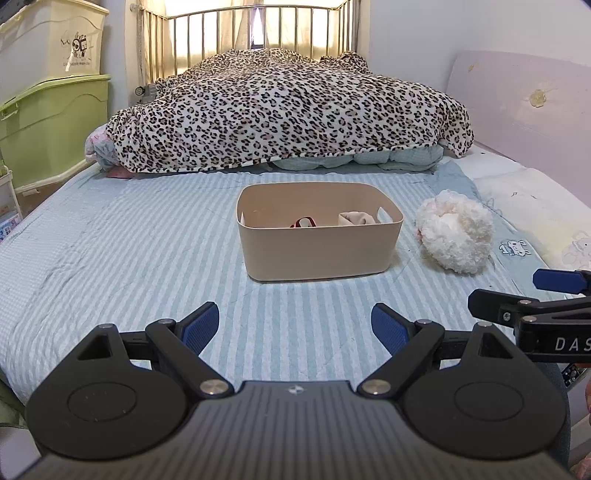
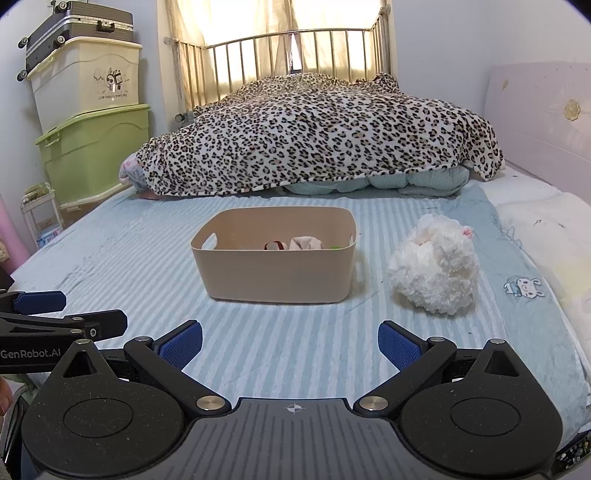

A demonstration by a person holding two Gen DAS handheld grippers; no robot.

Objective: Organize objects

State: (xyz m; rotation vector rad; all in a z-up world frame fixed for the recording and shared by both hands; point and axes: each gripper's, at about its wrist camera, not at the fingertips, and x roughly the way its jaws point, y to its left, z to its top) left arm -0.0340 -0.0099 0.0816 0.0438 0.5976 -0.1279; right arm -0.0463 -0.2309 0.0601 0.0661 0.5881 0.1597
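Both claws hang low over the near edge of the bed (image 1: 110,236), which has a blue-and-white striped sheet. The left claw (image 1: 295,328) is spread wide with nothing between its blue pads (image 1: 201,326), and the right claw (image 2: 290,345) is just as released, pads apart and empty. Each one pokes into the other's view: the right claw sits at the right edge of the left wrist view, and the left claw at the left edge of the right wrist view.

Pretty much dead center on the bed is a beige bin (image 1: 317,254) with cut-out handles. A few things are already in it: a pale pink bundle of cloth (image 2: 306,243), a small red-and-white item (image 2: 275,245) just left of it, and a tiny bit of something green (image 2: 335,247) against the right wall that's too hidden to identify. Right of the bin, near it but not touching, a fluffy white plush toy (image 2: 436,273) lies on the sheet, with a little pink bit showing on top.

At the far end of the bed a leopard-print blanket (image 1: 288,110) is draped over a heap of bedding, with a gold metal bed rail (image 1: 258,33) and curtains behind it. Along the left wall are stacked storage boxes, a cream one (image 2: 88,81) on top of a green one (image 2: 96,155), with a grey suitcase (image 2: 77,26) on the very top. A pale pink headboard (image 1: 524,96) runs along the right side.
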